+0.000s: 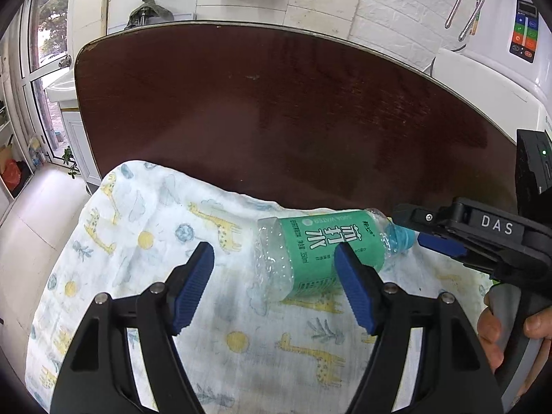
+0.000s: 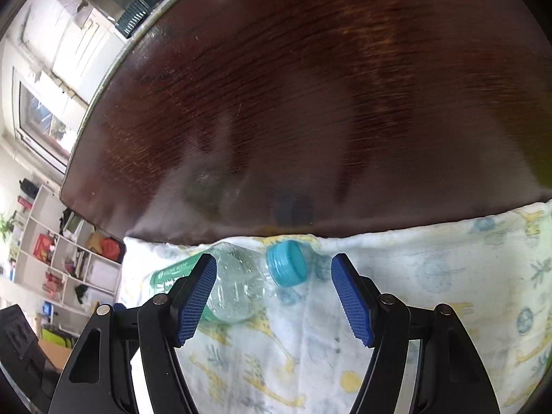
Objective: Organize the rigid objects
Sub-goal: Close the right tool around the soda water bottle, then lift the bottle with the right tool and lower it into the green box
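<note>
A clear plastic bottle with a green label point(image 1: 312, 250) and a blue cap point(image 1: 402, 236) lies on its side on a white giraffe-print cloth point(image 1: 145, 238). My left gripper point(image 1: 274, 283) is open, with the bottle's base end just beyond its right finger. My right gripper point(image 2: 274, 296) is open around the bottle's neck; the cap point(image 2: 287, 263) and the clear shoulder point(image 2: 234, 286) lie between its fingers. In the left wrist view the right gripper point(image 1: 424, 233) comes in from the right at the cap.
The cloth point(image 2: 396, 276) covers the near part of a dark wooden table point(image 1: 269, 103), whose far edge is rounded. A white water dispenser point(image 1: 500, 45) stands beyond the table at the right. Shelves point(image 2: 62, 258) stand at the left.
</note>
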`<action>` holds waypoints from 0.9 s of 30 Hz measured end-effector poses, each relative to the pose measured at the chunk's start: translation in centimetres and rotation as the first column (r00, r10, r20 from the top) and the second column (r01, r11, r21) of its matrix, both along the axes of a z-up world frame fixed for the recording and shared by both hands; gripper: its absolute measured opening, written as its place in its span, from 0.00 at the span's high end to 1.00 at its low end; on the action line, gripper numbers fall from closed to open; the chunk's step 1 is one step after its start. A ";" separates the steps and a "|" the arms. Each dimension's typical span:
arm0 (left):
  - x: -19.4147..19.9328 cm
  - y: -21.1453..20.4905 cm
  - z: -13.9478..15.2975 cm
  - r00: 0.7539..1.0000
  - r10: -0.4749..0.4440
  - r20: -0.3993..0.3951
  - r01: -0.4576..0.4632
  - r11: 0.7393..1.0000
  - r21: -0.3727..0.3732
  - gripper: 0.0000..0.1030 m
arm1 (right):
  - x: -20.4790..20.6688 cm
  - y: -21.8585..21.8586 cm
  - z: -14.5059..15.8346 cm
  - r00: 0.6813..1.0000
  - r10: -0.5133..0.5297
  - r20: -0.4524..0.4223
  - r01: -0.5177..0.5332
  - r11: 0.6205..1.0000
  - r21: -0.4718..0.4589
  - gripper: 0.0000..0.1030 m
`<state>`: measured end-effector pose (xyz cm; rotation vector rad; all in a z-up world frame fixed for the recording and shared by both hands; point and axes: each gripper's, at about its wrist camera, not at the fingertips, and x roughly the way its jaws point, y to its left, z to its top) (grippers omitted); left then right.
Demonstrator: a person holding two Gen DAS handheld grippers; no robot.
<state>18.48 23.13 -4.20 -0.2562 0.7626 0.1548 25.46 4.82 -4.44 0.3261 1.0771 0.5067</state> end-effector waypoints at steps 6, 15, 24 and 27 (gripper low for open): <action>0.8 0.8 -0.7 1.000 -0.008 -0.020 0.007 0.998 -0.054 0.32 | 0.3 0.9 -0.4 0.999 0.043 0.017 -0.044 0.999 0.020 0.31; 1.6 0.8 -0.8 0.999 -0.045 -0.025 0.041 0.992 -0.117 0.32 | 0.7 2.2 -0.8 0.995 0.095 0.020 -0.095 0.995 0.007 0.31; 0.9 -1.3 0.4 0.997 -0.073 -0.011 0.072 0.997 -0.035 0.31 | -1.1 3.5 0.2 0.986 0.152 0.062 -0.149 0.987 -0.052 0.31; 0.5 -1.7 1.1 0.997 -0.077 0.003 0.077 0.997 -0.030 0.31 | -1.6 3.1 0.6 0.986 0.152 0.075 -0.149 0.988 -0.046 0.31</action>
